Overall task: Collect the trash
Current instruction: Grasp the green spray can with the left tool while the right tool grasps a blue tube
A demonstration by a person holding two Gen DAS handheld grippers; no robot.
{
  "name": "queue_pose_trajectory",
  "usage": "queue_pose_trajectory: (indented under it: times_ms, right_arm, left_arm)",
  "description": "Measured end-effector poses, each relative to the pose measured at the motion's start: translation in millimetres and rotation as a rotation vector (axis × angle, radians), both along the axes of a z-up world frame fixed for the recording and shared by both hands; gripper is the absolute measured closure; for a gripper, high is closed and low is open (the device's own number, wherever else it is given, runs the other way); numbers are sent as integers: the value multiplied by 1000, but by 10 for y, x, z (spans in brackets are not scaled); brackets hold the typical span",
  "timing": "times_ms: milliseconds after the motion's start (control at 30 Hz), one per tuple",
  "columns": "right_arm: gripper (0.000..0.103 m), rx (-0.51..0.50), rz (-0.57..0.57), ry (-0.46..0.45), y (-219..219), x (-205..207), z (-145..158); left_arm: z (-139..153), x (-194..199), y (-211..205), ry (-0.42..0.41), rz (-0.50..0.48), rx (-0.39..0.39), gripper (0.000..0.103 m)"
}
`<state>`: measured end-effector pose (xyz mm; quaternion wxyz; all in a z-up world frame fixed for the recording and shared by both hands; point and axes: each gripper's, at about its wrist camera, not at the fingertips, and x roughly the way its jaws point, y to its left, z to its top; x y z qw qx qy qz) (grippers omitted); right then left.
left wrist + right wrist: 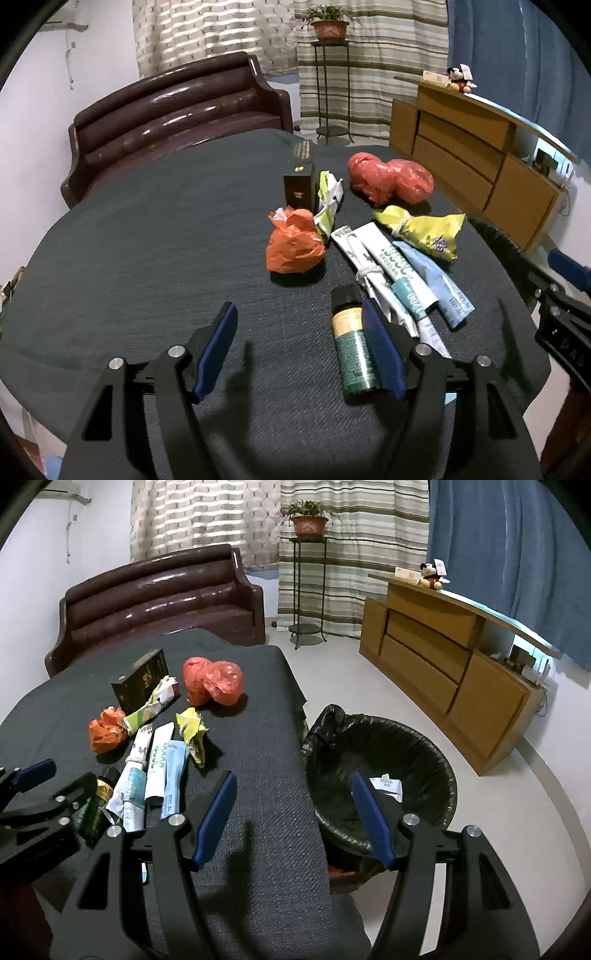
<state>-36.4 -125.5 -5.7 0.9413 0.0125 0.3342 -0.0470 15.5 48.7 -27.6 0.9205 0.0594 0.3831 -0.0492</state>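
Note:
Trash lies on a dark cloth-covered table [147, 240]: a crumpled orange bag [295, 245], a red plastic bag [389, 181], a yellow wrapper [424, 230], a tied bundle of tubes and packets [391, 273], a black box [299, 184] and a green bottle [354, 350]. My left gripper [301, 332] is open low over the table, and the bottle lies just inside its right finger, untouched by the other pad. My right gripper [295, 812] is open and empty, straddling the table's right edge. A black-lined bin [443, 760] stands below it, holding a white scrap [386, 784].
A brown sofa [155, 602] stands behind the table. A wooden cabinet [443, 657] lines the right wall, with a plant stand [308, 590] by the curtains. Pale floor [332, 672] lies between table, bin and cabinet.

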Motion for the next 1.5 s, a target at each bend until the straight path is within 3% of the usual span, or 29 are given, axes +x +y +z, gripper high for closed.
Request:
queue_pose_trajectory:
  times_ms: [267,533,667,1067,1500]
  right_arm:
    - [40,1,9,6,27,7,-27]
    - [40,0,25,17,92,21,-77]
    - [40,-3,34,15,119,11,-71]
    - [44,26,106,25,312,54,-70]
    - [63,38,179,59,554,203,-152]
  left_arm:
    - [-83,20,-38,30,-28,-4,38]
    - [-127,-2,-54,55,-72,-18,71]
    - [-136,-21,-40,60,-83,-25,78]
    - [-102,-75,331,51,-11,-25,78]
    - [-91,37,715,48,83,-16,78]
